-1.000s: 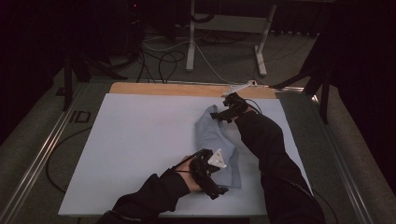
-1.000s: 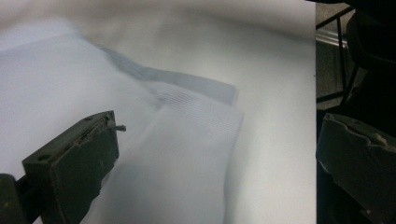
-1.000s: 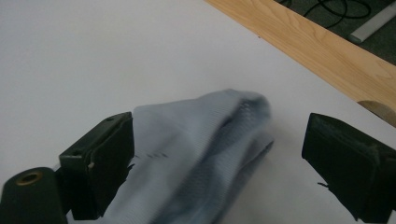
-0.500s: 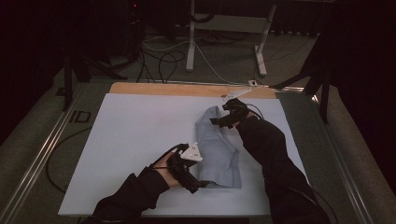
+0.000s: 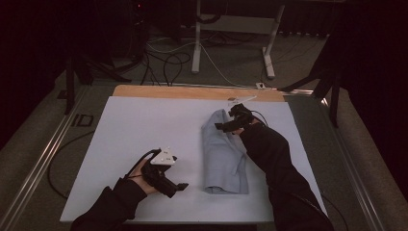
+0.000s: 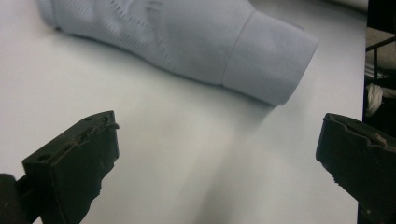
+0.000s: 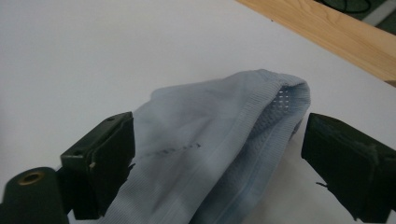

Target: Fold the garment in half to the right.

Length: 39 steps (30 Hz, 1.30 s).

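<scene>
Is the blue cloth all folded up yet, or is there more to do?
It looks partly done: the cloth lies as a narrow folded strip on the white table. The left gripper is open beside it, holding nothing. The right gripper sits open over the far end. More folding probably remains.

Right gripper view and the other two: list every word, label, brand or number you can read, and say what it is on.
None can be read.
A short row of faint dark marks, perhaps small printed lettering, runs across the light blue garment between the open jaws of the right gripper: too small and blurred to read.
The garment's ribbed cuff bears no text.
The white table cover bears none.
</scene>
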{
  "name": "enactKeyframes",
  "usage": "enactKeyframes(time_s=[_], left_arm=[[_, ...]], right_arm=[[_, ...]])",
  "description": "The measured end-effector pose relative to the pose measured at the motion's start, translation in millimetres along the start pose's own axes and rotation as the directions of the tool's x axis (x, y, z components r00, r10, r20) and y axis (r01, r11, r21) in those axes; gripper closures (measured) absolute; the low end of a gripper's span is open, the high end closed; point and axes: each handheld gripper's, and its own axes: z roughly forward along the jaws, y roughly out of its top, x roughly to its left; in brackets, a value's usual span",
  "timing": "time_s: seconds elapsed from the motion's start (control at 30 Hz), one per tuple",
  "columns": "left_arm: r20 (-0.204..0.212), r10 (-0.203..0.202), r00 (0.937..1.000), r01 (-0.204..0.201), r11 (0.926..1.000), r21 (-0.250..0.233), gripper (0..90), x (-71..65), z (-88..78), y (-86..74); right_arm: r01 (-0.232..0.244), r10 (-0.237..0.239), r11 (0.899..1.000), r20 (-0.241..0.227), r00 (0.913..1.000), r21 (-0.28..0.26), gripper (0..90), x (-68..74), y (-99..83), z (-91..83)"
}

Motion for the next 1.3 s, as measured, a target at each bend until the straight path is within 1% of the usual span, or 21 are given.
enactKeyframes(time_s=[0.1,0.13,0.2,0.27,0.3,0.33,0.37,0.43,0.47,0.53,0.6,0.67,0.7,0.77,0.83,1.0,1.03,1.1,1.17,1.23,1.3], left_arm=[[-0.012,-0.016,0.9998,0.016,0.9999,-0.007,0.4,2.8,-4.7,-7.5],[-0.023,-0.027,0.9994,0.027,0.9996,-0.008,0.3,4.2,-8.0,-13.6],[-0.03,-0.044,0.9986,0.044,0.999,-0.007,0.3,5.9,-11.2,-20.0],[-0.038,-0.057,0.9976,0.057,0.9983,-0.007,0.4,6.4,-14.2,-25.4],[-0.038,-0.057,0.9976,0.057,0.9983,-0.007,0.3,6.4,-14.2,-25.4],[-0.043,-0.06,0.9973,0.06,0.9982,-0.009,0.4,5.9,-17.2,-29.7],[-0.048,-0.064,0.9968,0.064,0.9979,-0.01,0.4,6.0,-18.7,-31.6],[-0.052,-0.076,0.9958,0.075,0.997,-0.018,0.4,7.0,-21.6,-34.9],[-0.057,-0.078,0.9953,0.077,0.9968,-0.021,0.4,7.2,-23.4,-36.2],[-0.062,-0.076,0.9951,0.075,0.997,-0.021,0.4,7.6,-25.2,-37.1],[-0.077,-0.086,0.9934,0.084,0.996,-0.03,0.4,8.7,-28.3,-38.7],[-0.084,-0.092,0.9922,0.087,0.9947,-0.054,0.3,9.8,-31.9,-40.3],[-0.089,-0.077,0.993,0.07,0.9938,-0.087,0.4,9.5,-34.4,-41.9],[-0.093,-0.073,0.9929,0.064,0.9927,-0.103,0.3,9.3,-35.7,-43.0],[-0.104,-0.085,0.991,0.069,0.9865,-0.149,0.4,10.0,-40.0,-47.0],[-0.127,-0.11,0.9858,0.084,0.9784,-0.189,0.4,14.8,-48.3,-54.8],[-0.135,-0.118,0.9839,0.09,0.9763,-0.197,0.4,16.2,-50.6,-56.9],[-0.17,-0.146,0.9746,0.111,0.9735,-0.2,0.4,20.6,-55.6,-63.9],[-0.184,-0.155,0.9707,0.116,0.9716,-0.207,0.4,22.5,-58.6,-69.0],[-0.201,-0.156,0.967,0.116,0.973,-0.2,0.4,23.7,-60.8,-73.1],[-0.207,-0.158,0.9656,0.115,0.9724,-0.203,0.4,24.1,-61.9,-75.2]], right_arm=[[-0.017,0.017,1.0,0.017,0.9997,0.006,15.6,-2.6,-1.2,7.5],[-0.04,0.039,0.999,0.039,0.9985,0.023,22.9,-5.1,-3.4,15.0],[-0.049,0.047,0.998,0.06,0.9971,0.035,28.9,-6.5,-4.9,19.2],[-0.053,0.049,0.997,0.075,0.996,0.048,48.1,-8.1,-7.5,21.3],[-0.053,0.049,0.997,0.075,0.996,0.048,48.1,-8.1,-7.5,21.3],[-0.053,0.048,0.996,0.081,0.9955,0.068,59.9,-9.1,-9.6,22.3],[-0.052,0.047,0.996,0.059,0.9971,0.077,68.3,-9.4,-10.7,22.7],[-0.022,0.015,0.994,0.063,0.9979,0.111,81.9,-7.3,-12.1,23.4],[-0.014,0.007,0.993,0.062,0.9981,0.119,84.3,-6.5,-12.4,23.4],[0.007,-0.014,0.994,0.067,0.9976,0.113,85.1,-4.7,-9.9,20.9],[0.023,-0.028,0.997,0.057,0.998,0.079,85.3,-2.7,-5.6,15.8],[0.025,-0.027,0.998,0.038,0.9989,0.056,85.4,-3.1,-0.6,10.1],[0.024,-0.026,0.998,0.03,0.9992,0.051,85.3,-4.4,0.4,8.9],[0.017,-0.019,0.998,0.031,0.9993,0.056,85.3,-6.8,0.8,8.3],[-0.022,0.02,0.997,0.028,0.9994,0.076,85.3,-15.5,-3.5,10.0],[-0.05,0.048,0.995,0.026,0.9985,0.089,84.5,-26.3,-15.0,15.6],[-0.05,0.048,0.995,0.026,0.9985,0.089,84.5,-26.3,-15.0,15.6],[-0.05,0.045,0.994,0.054,0.9976,0.099,77.8,-29.3,-18.1,19.9],[-0.054,0.046,0.992,0.082,0.9956,0.11,75.1,-30.3,-19.2,22.3],[-0.051,0.039,0.99,0.09,0.9952,0.135,72.5,-30.4,-20.8,26.2],[-0.05,0.036,0.989,0.104,0.9939,0.137,68.7,-30.3,-22.5,28.2]])
